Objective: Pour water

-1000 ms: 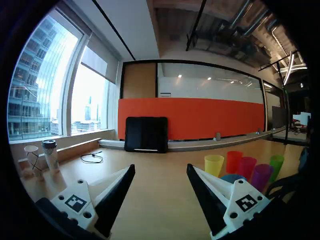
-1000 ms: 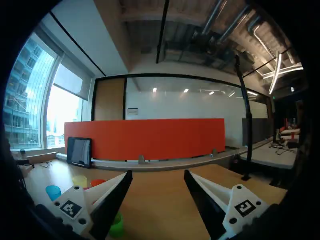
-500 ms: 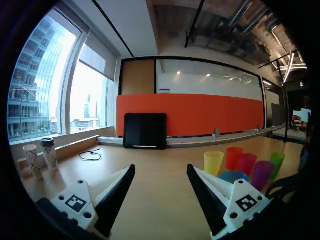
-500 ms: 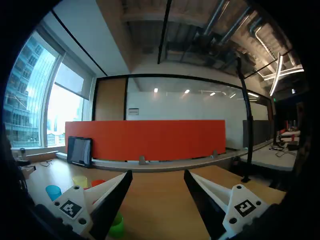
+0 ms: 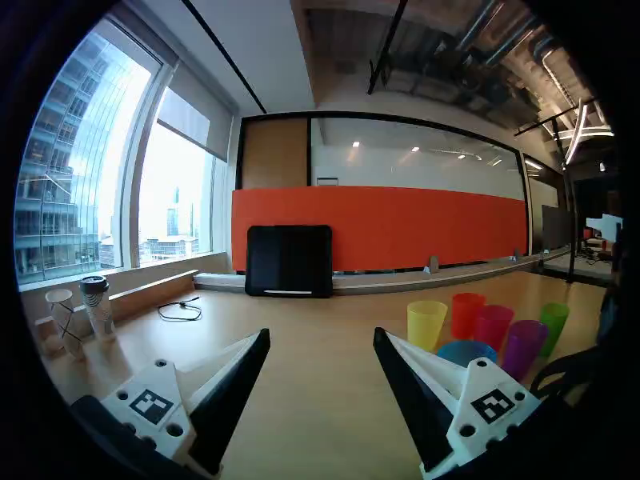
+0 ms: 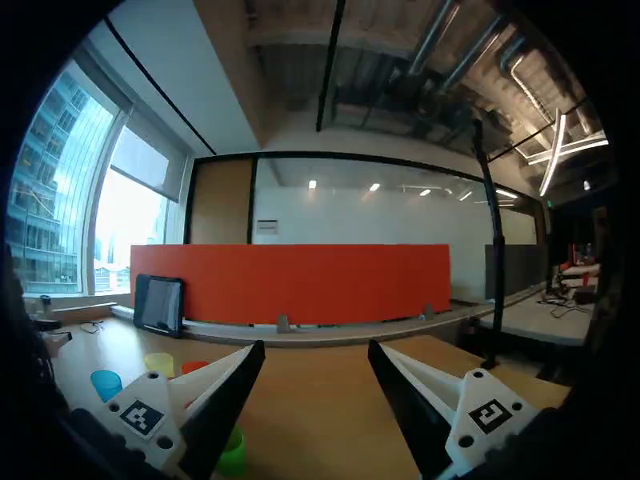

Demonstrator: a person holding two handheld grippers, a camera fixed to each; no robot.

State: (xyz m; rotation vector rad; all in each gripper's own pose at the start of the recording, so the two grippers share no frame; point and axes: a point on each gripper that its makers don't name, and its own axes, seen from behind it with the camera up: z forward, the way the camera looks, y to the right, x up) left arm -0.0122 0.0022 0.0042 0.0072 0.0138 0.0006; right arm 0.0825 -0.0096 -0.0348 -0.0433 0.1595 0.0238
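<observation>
Several plastic cups stand on the wooden table at the right of the left gripper view: a yellow cup (image 5: 426,323), a red cup (image 5: 466,314), a pink cup (image 5: 492,327), a purple cup (image 5: 523,349), a green cup (image 5: 553,326) and a blue cup (image 5: 466,352) partly behind the right finger. My left gripper (image 5: 322,352) hovers open over the table, left of the cups, with nothing between its fingers. My right gripper (image 6: 316,362) is open too, holding nothing. In the right gripper view a blue cup (image 6: 106,384), a yellow cup (image 6: 160,364) and a green cup (image 6: 234,452) peek around its left finger.
A black tablet (image 5: 289,261) leans against the orange partition (image 5: 384,228) at the table's far edge. A paper coffee cup (image 5: 96,306) and a black cable (image 5: 181,310) lie by the window at the left. Bare wooden table (image 5: 320,400) spreads under both grippers.
Both cameras have tilted or shifted slightly, so the scene sits a little higher in the left gripper view. The cups have not moved and both grippers stay open.
</observation>
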